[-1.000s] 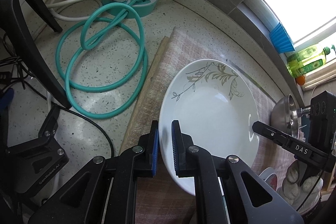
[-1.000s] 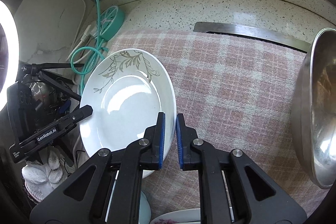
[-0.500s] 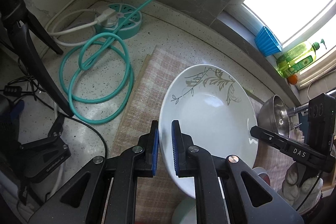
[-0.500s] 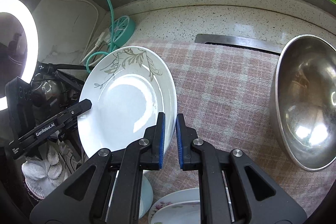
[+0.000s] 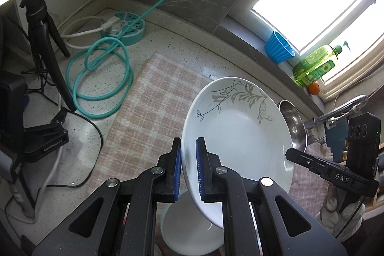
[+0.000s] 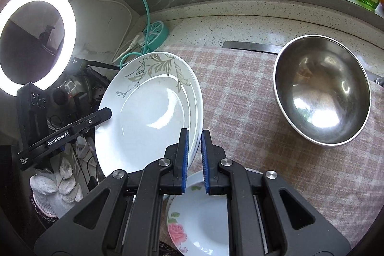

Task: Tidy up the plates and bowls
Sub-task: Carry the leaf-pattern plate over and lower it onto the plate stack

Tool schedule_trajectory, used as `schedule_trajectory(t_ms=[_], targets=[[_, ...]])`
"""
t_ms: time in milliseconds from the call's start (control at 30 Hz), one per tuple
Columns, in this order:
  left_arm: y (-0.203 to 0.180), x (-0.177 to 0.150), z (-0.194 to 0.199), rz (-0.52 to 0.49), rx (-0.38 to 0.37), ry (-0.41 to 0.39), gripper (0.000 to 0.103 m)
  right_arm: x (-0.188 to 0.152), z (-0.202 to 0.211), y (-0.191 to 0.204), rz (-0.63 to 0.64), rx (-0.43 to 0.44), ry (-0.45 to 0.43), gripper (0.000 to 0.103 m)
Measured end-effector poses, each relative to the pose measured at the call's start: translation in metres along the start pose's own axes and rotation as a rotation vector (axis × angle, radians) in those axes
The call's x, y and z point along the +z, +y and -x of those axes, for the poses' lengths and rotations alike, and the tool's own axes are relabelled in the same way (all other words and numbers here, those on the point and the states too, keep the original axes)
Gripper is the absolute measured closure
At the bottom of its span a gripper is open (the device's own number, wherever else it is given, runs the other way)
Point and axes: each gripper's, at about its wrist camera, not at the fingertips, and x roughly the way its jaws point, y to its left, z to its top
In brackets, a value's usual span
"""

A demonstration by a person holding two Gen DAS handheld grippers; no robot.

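Holding a leaf-patterned white plate at both rims

I have the white ceramic plate with the grey leaf pattern point(image 5: 240, 136) tilted above the pink checked cloth point(image 5: 153, 107) on the speckled counter point(image 5: 182, 47). My left hand-held gripper point(image 5: 188, 169) is clamped on its left rim, my right hand-held gripper point(image 6: 195, 157) on the opposite rim. A round steel bowl point(image 6: 321, 90) sits on the cloth to the right. Below, a white rose-printed plate point(image 6: 199, 220) and a plain pale dish point(image 5: 184, 227) are partly hidden behind my grippers.
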Motion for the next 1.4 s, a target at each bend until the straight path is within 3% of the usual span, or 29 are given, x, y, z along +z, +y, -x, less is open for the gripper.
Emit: schedule_trajectory(t_ms=[700, 1400], targets=[[-0.068, -0.075, 0.01, -0.018, -0.047, 0.019, 0.093, -0.065, 0.064, -0.057, -0.005, -0.024, 0.031, 0.093], [-0.091, -0.14, -0.006, 0.009, -0.014, 0.088, 0.093, -0.114, 0.054, -0.095, -0.007, -0.059, 0.132, 0.093]])
